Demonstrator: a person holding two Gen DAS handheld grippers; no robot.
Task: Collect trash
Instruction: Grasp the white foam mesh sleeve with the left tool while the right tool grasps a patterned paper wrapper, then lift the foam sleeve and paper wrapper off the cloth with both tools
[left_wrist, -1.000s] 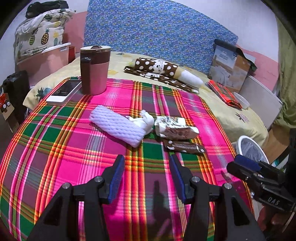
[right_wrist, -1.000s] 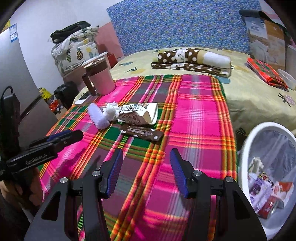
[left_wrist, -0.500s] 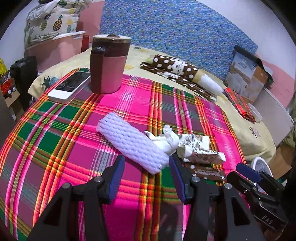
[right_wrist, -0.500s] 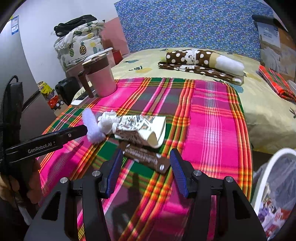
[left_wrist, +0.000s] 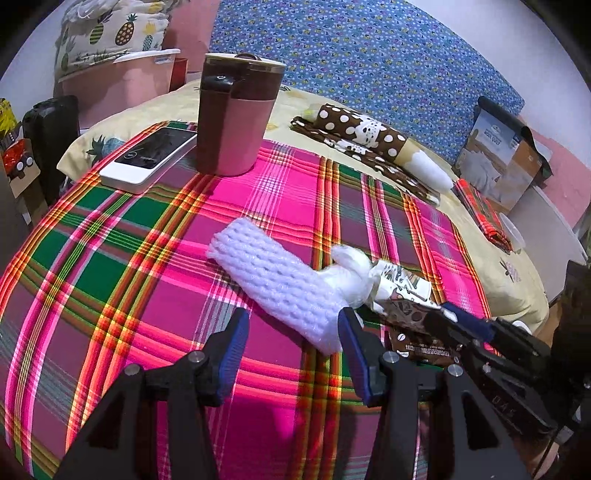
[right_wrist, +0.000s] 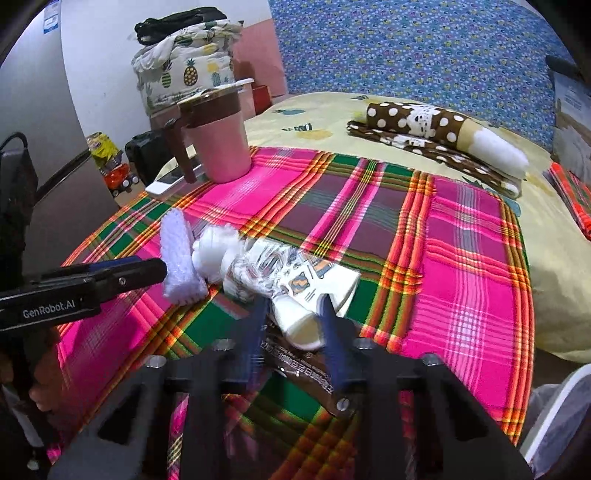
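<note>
On the plaid cloth (left_wrist: 110, 258) lie a white foam net sleeve (left_wrist: 280, 284), a crumpled white tissue (left_wrist: 351, 273), a printed white wrapper (right_wrist: 295, 280) and a brown wrapper (right_wrist: 306, 365). My left gripper (left_wrist: 293, 332) is open, and the near end of the foam sleeve lies between its fingers, close to the right one. My right gripper (right_wrist: 293, 317) is closing its jaws on the near end of the printed wrapper, which sits between the pads and touches them. The brown wrapper lies underneath. In the left wrist view the right gripper (left_wrist: 454, 325) sits over both wrappers.
A pink mug with a brown lid (left_wrist: 236, 114) and a phone (left_wrist: 151, 155) stand at the far left of the cloth. A polka-dot fabric roll (left_wrist: 369, 136) and a cardboard box (left_wrist: 498, 155) lie behind. A white bin (right_wrist: 554, 413) shows at the lower right.
Both grippers came forward to the trash pile. The right jaws went from wide apart to narrow around the printed wrapper. The foam sleeve's end now lies between the left fingers.
</note>
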